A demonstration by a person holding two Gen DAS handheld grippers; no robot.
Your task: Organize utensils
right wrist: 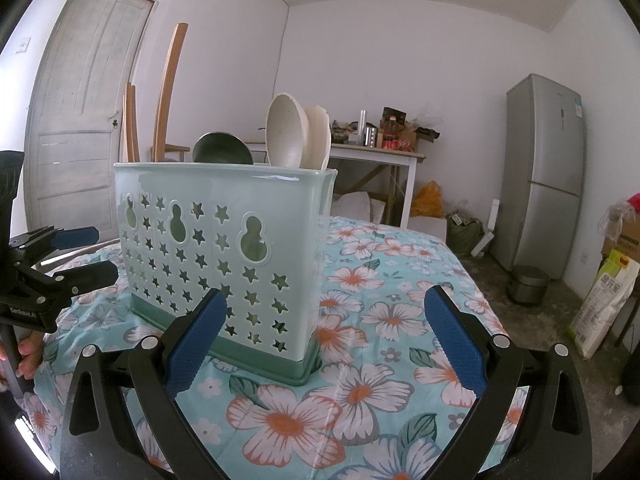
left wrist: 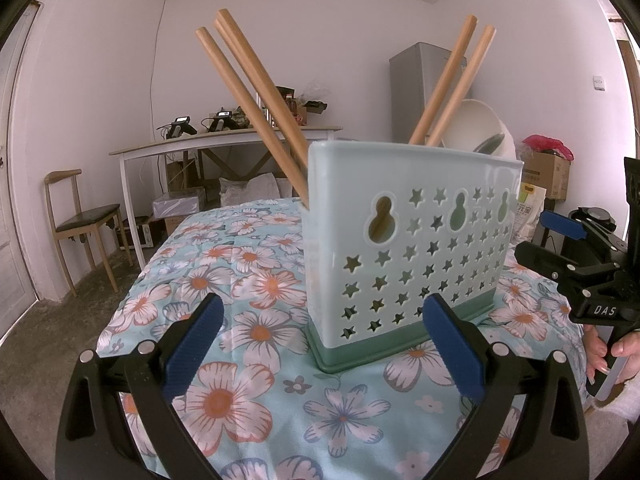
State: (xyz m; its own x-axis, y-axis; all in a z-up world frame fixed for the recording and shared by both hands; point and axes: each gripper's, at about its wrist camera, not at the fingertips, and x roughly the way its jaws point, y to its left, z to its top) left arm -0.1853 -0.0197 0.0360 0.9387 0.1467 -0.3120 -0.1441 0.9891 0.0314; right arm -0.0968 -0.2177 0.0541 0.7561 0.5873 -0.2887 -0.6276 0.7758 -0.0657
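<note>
1. Pale-green star-punched plastic utensil caddy [left wrist: 404,248] upright mid flowered tablecloth [left wrist: 248,392], wooden chopsticks [left wrist: 256,108] and white spoons [right wrist: 298,138] already inside.
2. Left gripper [left wrist: 324,344], right gripper [right wrist: 324,344]: spread, empty.
3. Looks nearly done; nothing loose visible.

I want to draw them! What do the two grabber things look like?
Both the left gripper and right gripper have black frames with silver bolts and bumpy blue pads. White lettering marks each one's side.
</note>
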